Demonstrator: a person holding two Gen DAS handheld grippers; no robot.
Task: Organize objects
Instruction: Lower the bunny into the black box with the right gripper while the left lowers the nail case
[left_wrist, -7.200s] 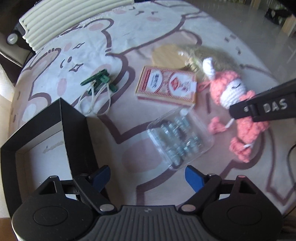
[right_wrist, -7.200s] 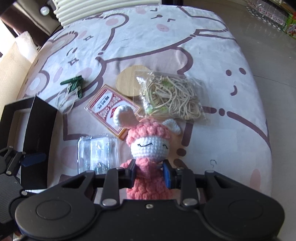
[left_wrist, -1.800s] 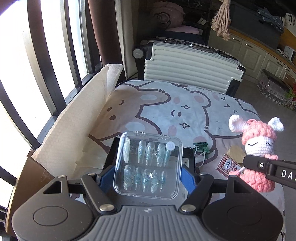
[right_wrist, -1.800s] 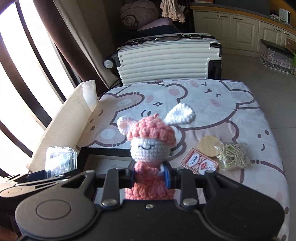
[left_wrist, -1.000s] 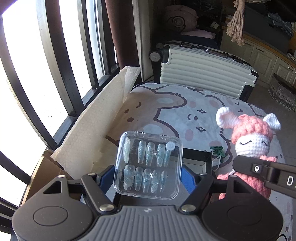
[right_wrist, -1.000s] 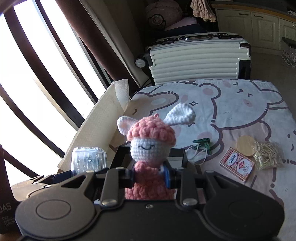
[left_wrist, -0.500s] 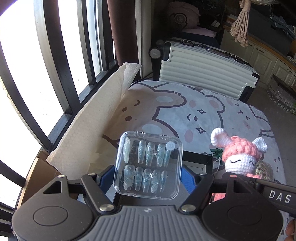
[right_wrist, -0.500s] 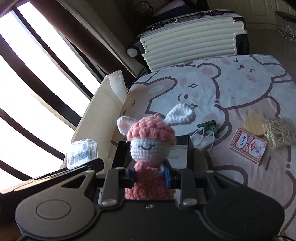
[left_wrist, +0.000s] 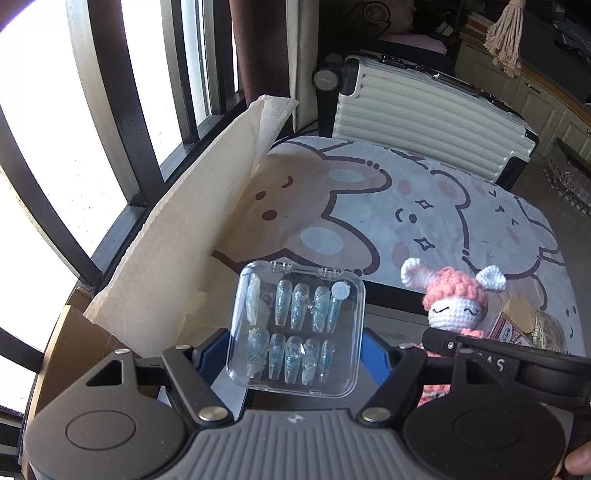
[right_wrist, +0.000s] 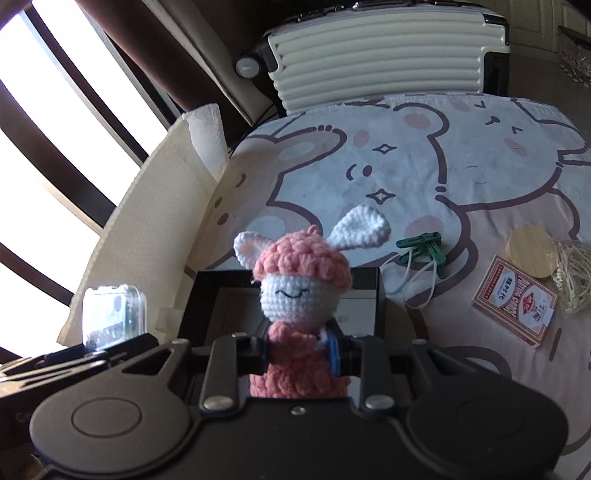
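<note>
Left gripper clenched on clear square plastic case of blue false nails, right gripper grasping pink crocheted bunny doll, both apparently above open black rectangular box

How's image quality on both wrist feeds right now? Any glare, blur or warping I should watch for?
Left wrist view: the window is blown out white, bars bow from fisheye warp, the clear nail case is sharp with mild sheen. Right wrist view: softer overall, window overexposed, crochet bunny readable, the black box beneath is dim.
</note>
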